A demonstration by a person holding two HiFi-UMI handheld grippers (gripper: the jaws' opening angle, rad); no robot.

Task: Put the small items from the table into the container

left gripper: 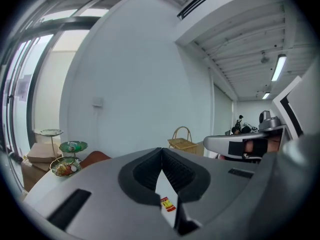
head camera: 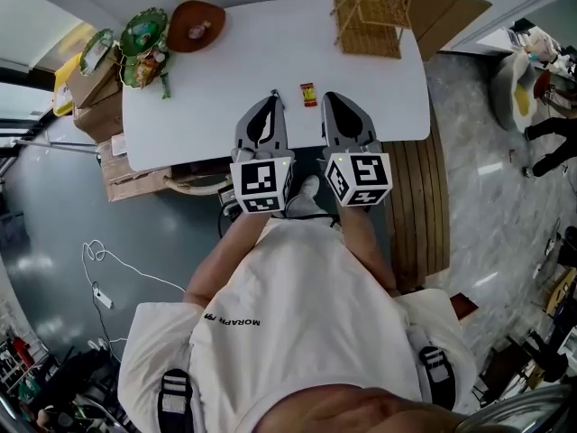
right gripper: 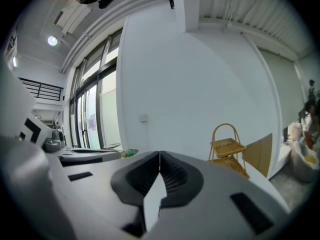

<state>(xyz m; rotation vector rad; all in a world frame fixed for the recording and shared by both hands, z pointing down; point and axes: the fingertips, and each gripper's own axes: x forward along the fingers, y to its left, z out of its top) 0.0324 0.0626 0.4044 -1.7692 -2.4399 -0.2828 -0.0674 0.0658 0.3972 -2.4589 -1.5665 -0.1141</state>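
Head view: a small red-and-yellow packet (head camera: pixel 308 94) lies on the white tabletop (head camera: pixel 225 79) between the left hand-held gripper (head camera: pixel 273 97) and right hand-held gripper (head camera: pixel 329 98), well apart from the wicker basket (head camera: pixel 371 14) (perhaps the container), the task seemingly barely begun; left gripper view: jaws together, empty; right gripper view: jaws likewise closed on nothing.

We see a smooth, matt white tabletop (head camera: pixel 379 88), a woven wicker tiered basket (head camera: pixel 371 12), a glossy reddish-brown bowl (head camera: pixel 194 23), perhaps ceramic, and a polished grey floor (head camera: pixel 54 206). The left gripper's (left gripper: pixel 161 150) grey shell looks like matt plastic, its black pads (left gripper: pixel 147 171) ribbed.
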